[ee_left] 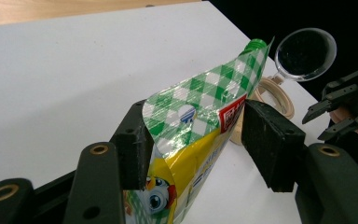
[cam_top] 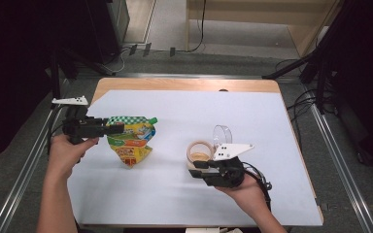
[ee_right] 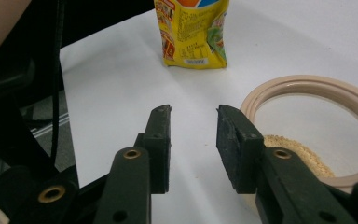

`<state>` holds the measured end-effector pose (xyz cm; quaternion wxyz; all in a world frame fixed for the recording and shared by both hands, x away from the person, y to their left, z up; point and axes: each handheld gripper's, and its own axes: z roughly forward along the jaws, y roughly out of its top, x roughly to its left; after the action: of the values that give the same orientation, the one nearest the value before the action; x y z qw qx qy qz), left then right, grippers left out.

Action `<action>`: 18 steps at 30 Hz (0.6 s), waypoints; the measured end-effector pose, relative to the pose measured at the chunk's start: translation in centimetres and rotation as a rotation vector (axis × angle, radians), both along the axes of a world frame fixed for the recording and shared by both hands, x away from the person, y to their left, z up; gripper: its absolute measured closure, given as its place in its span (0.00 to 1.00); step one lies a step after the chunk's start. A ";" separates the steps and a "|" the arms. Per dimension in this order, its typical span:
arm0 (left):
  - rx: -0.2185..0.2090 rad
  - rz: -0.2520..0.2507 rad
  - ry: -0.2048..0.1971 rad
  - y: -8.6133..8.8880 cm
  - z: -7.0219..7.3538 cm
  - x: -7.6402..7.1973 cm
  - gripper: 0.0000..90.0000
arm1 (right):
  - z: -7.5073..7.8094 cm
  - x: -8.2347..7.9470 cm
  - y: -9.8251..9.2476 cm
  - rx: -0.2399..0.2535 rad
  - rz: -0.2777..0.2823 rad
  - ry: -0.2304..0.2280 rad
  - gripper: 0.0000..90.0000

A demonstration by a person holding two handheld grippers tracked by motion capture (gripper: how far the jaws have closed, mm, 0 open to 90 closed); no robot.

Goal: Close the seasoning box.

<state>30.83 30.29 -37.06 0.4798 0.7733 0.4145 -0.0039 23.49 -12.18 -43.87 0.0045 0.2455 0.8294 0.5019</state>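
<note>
The pouch point(cam_top: 130, 138) stands on the white table point(cam_top: 175, 194) at its left side, with its green-checked top seal between the jaws of the left gripper point(cam_top: 108, 127). In the left gripper view one pad touches the seal's edge while the other stands clear, so the jaws are apart and not clamping. To finish well, the gripper should probably back straight off so the pouch does not tip. The right gripper point(ee_right: 193, 116) hovers beside the bowl point(ee_right: 335, 116) of crumbs, its jaws partly apart and empty. A round lid point(cam_top: 222, 135) stands behind the bowl.
</note>
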 end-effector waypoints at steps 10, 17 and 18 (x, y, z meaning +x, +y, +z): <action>0.011 0.049 -0.021 1.3 0.9 -0.8 0.48 | 1.1 0.1 -1.8 0.016 -0.023 0.039 0.97; 0.022 0.066 -0.021 2.3 0.8 -1.3 0.48 | 1.9 0.3 -3.4 0.008 -0.040 0.032 1.00; 0.025 0.070 -0.024 2.4 0.9 -1.4 0.48 | 2.2 0.3 -3.7 0.006 -0.047 0.028 1.00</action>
<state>29.44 32.68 -36.21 0.4747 0.7644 0.4354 0.0272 23.75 -15.90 -41.71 0.0038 0.2719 0.8218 0.5007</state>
